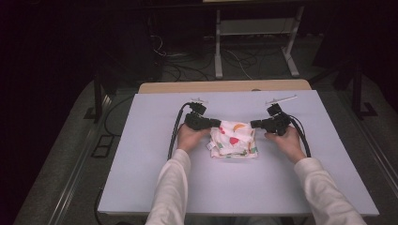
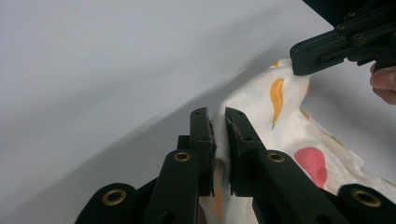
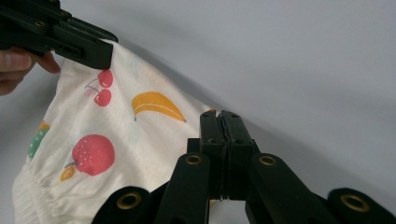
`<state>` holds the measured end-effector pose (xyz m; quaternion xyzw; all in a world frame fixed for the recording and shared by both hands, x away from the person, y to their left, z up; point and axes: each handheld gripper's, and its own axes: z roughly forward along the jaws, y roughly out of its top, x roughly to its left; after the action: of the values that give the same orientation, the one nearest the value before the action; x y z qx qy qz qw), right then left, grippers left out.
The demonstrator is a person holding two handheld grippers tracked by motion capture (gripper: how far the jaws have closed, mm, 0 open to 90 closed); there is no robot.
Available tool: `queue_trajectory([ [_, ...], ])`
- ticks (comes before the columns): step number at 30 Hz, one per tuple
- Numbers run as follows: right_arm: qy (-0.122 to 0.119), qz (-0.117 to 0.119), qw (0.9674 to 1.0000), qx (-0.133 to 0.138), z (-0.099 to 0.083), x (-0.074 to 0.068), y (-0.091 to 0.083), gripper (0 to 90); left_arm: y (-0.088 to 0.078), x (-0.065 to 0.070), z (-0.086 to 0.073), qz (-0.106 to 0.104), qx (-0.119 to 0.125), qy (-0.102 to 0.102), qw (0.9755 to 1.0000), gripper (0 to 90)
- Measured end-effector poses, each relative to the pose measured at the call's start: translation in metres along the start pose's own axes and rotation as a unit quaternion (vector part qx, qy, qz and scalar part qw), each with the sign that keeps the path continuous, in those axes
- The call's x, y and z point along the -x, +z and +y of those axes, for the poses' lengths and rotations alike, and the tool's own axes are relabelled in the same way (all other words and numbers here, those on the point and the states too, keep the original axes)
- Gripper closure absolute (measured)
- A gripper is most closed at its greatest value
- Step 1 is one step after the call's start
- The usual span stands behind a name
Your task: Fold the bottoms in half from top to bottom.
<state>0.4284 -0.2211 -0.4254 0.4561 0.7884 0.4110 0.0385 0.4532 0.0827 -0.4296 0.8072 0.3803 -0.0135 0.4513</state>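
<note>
Sleeves, white, two, entering from the near edge of the table (image 1: 141,187), one on each of my forearms. Hands next: my left hand (image 1: 187,137) and right hand (image 1: 288,140), each around a black claw, well apart, the cloth between them.

Cloth (image 1: 233,139), white, printed with fruit (banana, cherries, strawberry), folded or bunched, near the table's middle; its near part rests on the lavender surface, its far edge raised.

Left gripper (image 2: 219,126): jaws narrow, pinching the cloth's far left corner, fabric visible between the pads.

Right gripper (image 3: 222,122): jaws pressed nearly together on the cloth's far right corner.

Cables, black, trailing from both claws along my wrists.

Floor beyond: tangled wires, white frame legs (image 1: 218,51).
</note>
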Motion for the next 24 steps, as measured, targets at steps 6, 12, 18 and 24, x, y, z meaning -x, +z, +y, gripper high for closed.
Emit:
queue_trajectory([
  [6,-0.01,-0.011,0.9999,0.007,0.006,0.002,0.005,87.2,0.001,-0.005,-0.001,0.006,0.005,0.0,1.0,81.9],
  [12,-0.015,-0.019,0.9996,0.013,0.01,0.002,0.011,87.2,0.001,-0.007,0.0,0.016,0.014,0.003,0.9998,81.8],
  [18,-0.007,-0.018,0.9997,0.018,0.011,0.004,0.016,87.2,0.003,-0.011,-0.002,0.018,0.019,-0.003,0.9996,81.8],
  [24,0.001,-0.025,0.9994,0.023,0.01,0.008,0.016,87.2,0.008,-0.009,-0.002,0.026,0.038,0.0,0.999,81.8],
])
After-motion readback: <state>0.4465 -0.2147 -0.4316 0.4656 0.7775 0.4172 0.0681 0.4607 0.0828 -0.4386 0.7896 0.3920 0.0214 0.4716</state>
